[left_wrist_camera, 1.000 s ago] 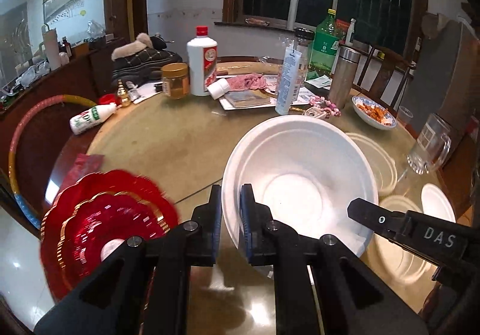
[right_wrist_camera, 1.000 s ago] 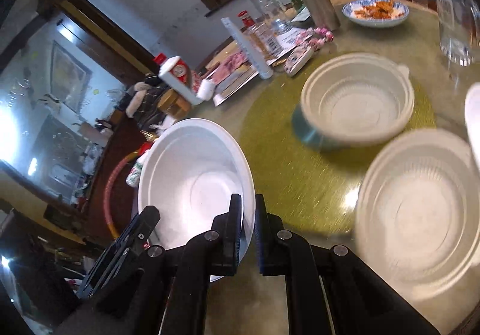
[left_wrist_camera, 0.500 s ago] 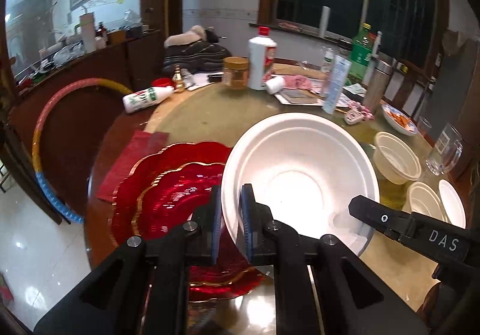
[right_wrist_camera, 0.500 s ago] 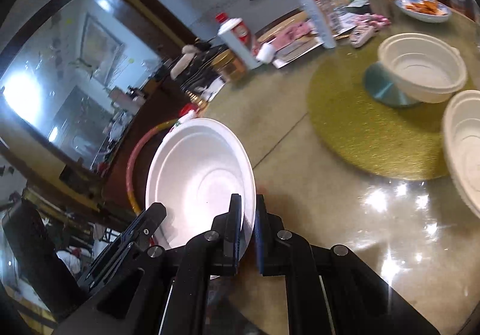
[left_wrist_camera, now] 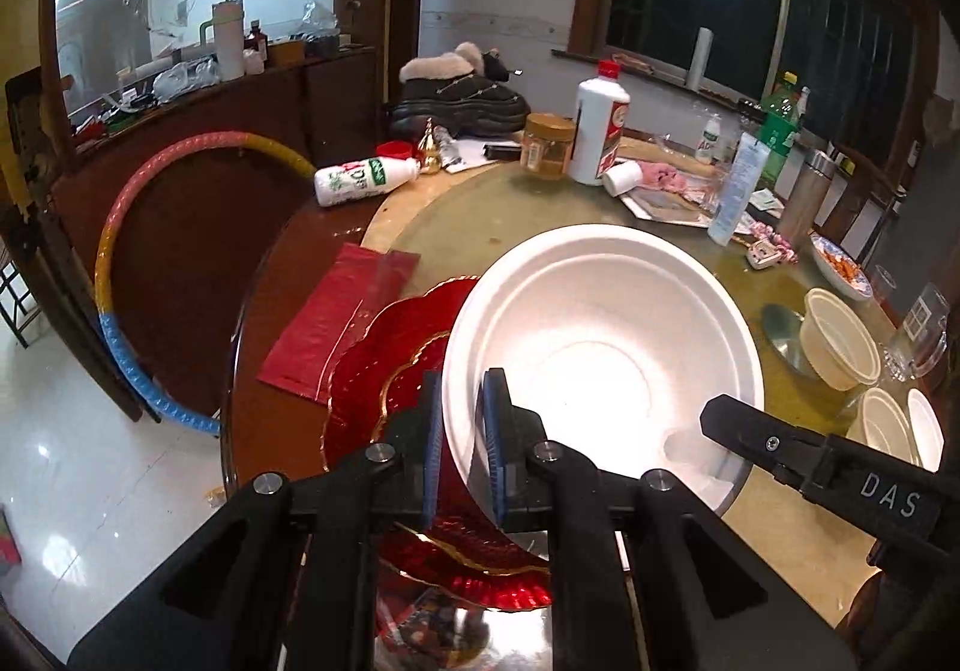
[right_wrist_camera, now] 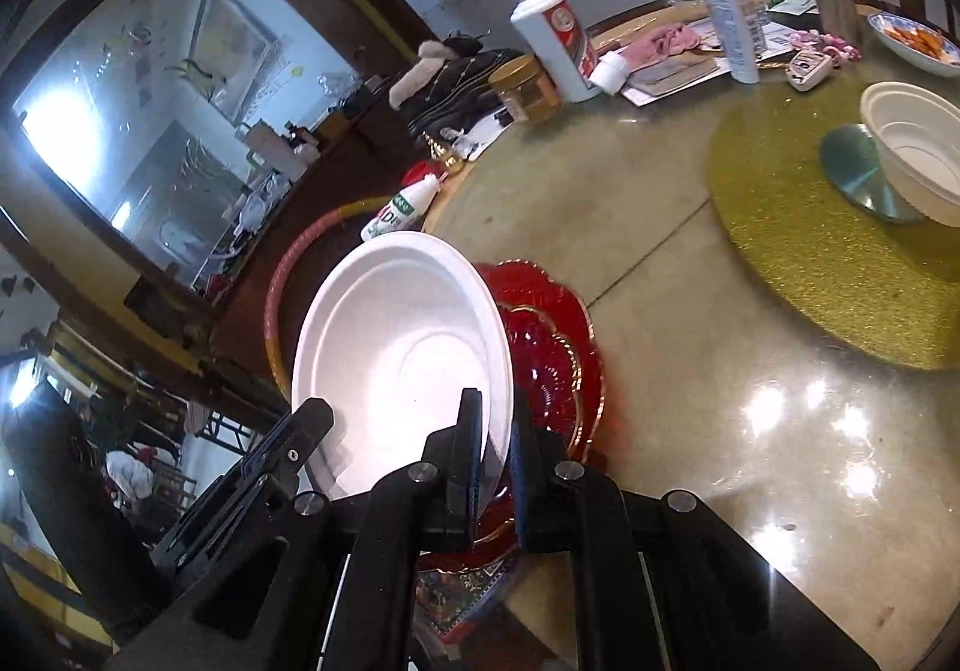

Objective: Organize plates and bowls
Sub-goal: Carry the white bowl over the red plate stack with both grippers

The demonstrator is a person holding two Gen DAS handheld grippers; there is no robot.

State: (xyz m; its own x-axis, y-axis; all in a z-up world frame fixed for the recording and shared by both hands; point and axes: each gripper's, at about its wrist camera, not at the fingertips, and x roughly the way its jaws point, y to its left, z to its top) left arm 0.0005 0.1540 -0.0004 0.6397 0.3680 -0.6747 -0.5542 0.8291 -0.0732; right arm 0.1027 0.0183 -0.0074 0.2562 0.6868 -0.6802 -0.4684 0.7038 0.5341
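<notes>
Two claws, left claw (left_wrist_camera: 462, 446) and right claw (right_wrist_camera: 497, 464), clench one seemingly empty white bowl (left_wrist_camera: 600, 353) above red plates (left_wrist_camera: 384, 371).

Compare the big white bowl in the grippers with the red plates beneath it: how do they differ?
The white bowl is plain, smooth and deep; the red plates are shallow, patterned, scalloped and gold-edged. The bowl is pinched at its rim by both grippers; the plates lie stacked on the table. Both are round tableware.
</notes>
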